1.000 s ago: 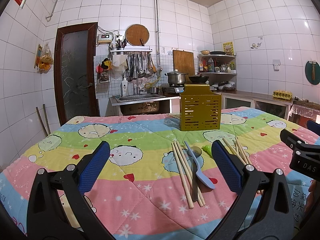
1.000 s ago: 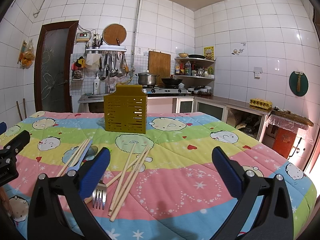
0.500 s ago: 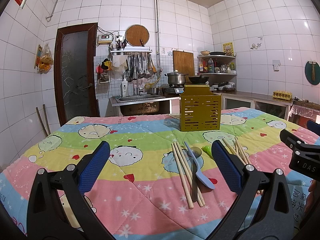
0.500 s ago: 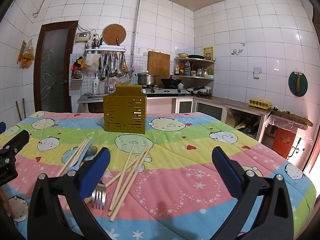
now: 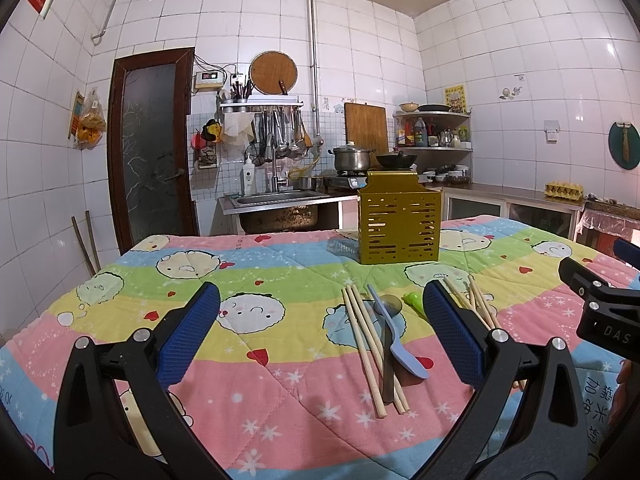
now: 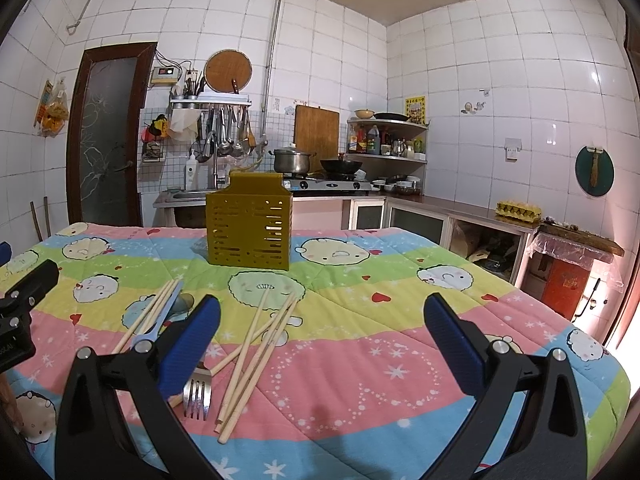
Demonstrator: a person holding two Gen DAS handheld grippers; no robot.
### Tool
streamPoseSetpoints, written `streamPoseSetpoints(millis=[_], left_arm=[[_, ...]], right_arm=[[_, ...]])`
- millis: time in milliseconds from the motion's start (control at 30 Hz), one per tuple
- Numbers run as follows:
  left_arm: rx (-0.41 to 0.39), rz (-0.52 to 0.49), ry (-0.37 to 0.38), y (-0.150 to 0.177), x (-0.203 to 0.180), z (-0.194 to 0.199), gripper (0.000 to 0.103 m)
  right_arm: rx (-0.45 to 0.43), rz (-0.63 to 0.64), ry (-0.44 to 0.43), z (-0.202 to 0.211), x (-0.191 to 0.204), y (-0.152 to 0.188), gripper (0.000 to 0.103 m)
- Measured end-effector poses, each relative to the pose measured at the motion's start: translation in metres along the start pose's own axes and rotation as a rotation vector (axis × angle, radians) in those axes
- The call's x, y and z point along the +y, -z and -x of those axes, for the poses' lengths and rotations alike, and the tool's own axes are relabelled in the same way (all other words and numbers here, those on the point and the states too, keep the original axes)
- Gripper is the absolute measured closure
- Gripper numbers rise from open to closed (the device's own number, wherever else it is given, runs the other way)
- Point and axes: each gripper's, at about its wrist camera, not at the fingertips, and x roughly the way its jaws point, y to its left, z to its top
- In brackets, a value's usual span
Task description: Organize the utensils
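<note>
Both my left gripper (image 5: 320, 332) and right gripper (image 6: 322, 334) spread wide, empty; chopsticks (image 6: 256, 344), fork (image 6: 197, 394), blue spoon (image 5: 394, 338) loose on quilt (image 6: 360, 360) before yellow holder (image 6: 250, 222); overlapping sticks may scatter or roll if I pinch one.

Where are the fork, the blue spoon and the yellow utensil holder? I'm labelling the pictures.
fork (image 6: 197, 390), right wrist view, on the tines.
blue spoon (image 5: 406, 356), left wrist view, on the bowl end nearest the camera.
yellow utensil holder (image 6: 249, 232), right wrist view, on its slotted front wall.
</note>
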Motion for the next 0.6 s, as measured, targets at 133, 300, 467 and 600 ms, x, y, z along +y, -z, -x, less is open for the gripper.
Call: streamPoseSetpoints(millis=[133,300,467,600], left_arm=[[-0.007,0.001,0.003,0.0007,0.0002,0.0010,0.005],[0.005,0.010,0.016,0.0017,0.0030,-0.0021,0.005],[0.010,0.014,0.008,0.0024,0.0047,-0.0036,0.005],[0.022,0.022,0.010,0.0033,0.0073,-0.0059,0.005]], right_arm=[[-0.011,0.002,-0.002,0.0029,-0.0002,-0.0007,0.004],[-0.023,-0.004,-0.011,0.0063,0.0009,0.0016,0.004],[-0.024,0.001,-0.025,0.0061,0.0031,0.0022,0.004],[-0.027,0.015,-0.041,0.0065,0.0065,0.0028,0.004]])
